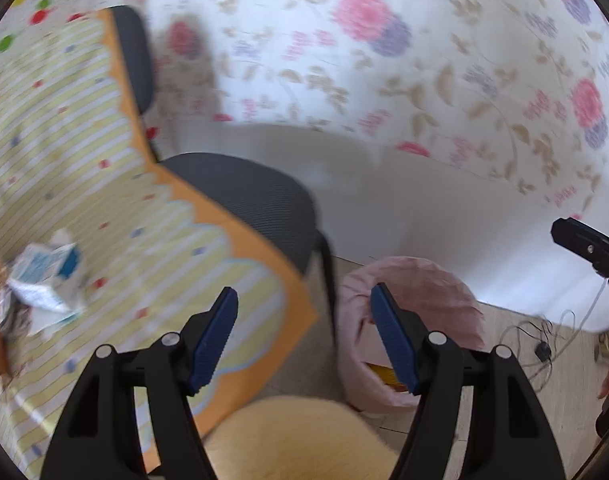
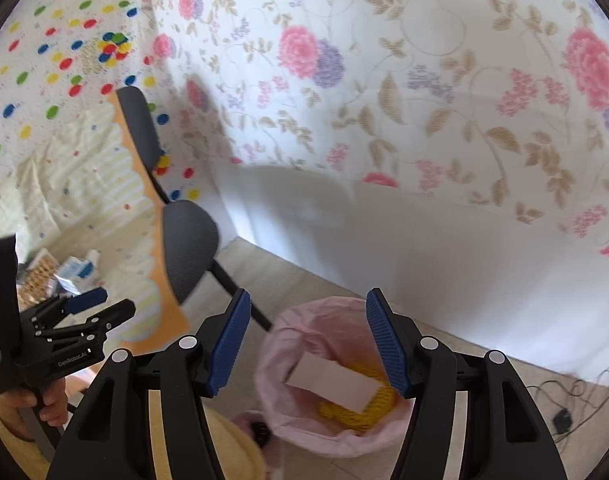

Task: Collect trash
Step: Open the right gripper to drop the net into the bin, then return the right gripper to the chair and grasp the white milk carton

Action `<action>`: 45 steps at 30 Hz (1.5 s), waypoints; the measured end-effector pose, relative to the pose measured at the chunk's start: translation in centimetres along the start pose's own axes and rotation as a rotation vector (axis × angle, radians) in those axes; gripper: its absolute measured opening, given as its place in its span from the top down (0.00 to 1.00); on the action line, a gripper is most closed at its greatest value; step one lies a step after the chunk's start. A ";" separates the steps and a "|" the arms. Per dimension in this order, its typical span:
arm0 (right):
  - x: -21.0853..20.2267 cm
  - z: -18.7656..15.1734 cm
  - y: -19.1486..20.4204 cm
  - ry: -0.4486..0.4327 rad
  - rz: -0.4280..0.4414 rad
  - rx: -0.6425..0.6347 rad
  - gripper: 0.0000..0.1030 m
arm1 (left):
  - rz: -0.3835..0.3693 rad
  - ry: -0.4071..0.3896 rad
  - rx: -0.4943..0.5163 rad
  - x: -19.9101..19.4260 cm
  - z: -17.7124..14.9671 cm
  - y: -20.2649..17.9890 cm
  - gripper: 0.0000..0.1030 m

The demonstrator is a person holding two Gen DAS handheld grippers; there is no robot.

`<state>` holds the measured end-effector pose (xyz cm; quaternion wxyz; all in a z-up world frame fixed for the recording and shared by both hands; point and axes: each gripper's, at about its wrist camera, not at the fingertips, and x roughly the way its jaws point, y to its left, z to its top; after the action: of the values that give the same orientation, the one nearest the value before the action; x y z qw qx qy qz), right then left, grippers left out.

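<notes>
Seemingly between pickups, the right gripper [image 2: 307, 342] hangs open and empty directly above the pink-lined bin [image 2: 328, 376], while the left gripper [image 1: 304, 338], likewise spread and empty, must next swing left toward the crumpled wrappers [image 1: 44, 280] on the table [image 1: 152, 240].

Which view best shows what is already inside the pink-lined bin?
The right wrist view: it looks down into the bin, showing a pale card lying over something yellow. The left wrist view shows mostly the bin's side, with only a yellow sliver.

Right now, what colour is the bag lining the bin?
Pale pink. The bin liner shows best in the right wrist view.
</notes>
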<state>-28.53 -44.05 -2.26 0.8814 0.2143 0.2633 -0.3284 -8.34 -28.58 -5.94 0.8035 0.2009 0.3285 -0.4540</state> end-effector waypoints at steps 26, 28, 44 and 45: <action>11.8 1.3 32.3 0.131 0.570 -0.511 0.16 | 0.496 0.015 -0.468 -10.0 -8.4 25.8 0.33; 14.1 0.8 34.0 0.153 0.589 -0.532 0.15 | 0.527 0.036 -0.492 -9.4 -8.7 27.4 0.31; 24.2 -0.8 39.9 0.368 0.687 -0.626 0.14 | 0.556 0.072 -0.596 -8.9 -10.5 32.1 0.28; 23.8 -1.0 39.9 0.362 0.690 -0.646 0.14 | 0.557 0.070 -0.598 -9.1 -10.6 32.1 0.28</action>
<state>14.07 -26.94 -9.26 0.9000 0.0586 0.4141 0.1226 12.26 -0.28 -6.16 0.9070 0.0549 0.4061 -0.0966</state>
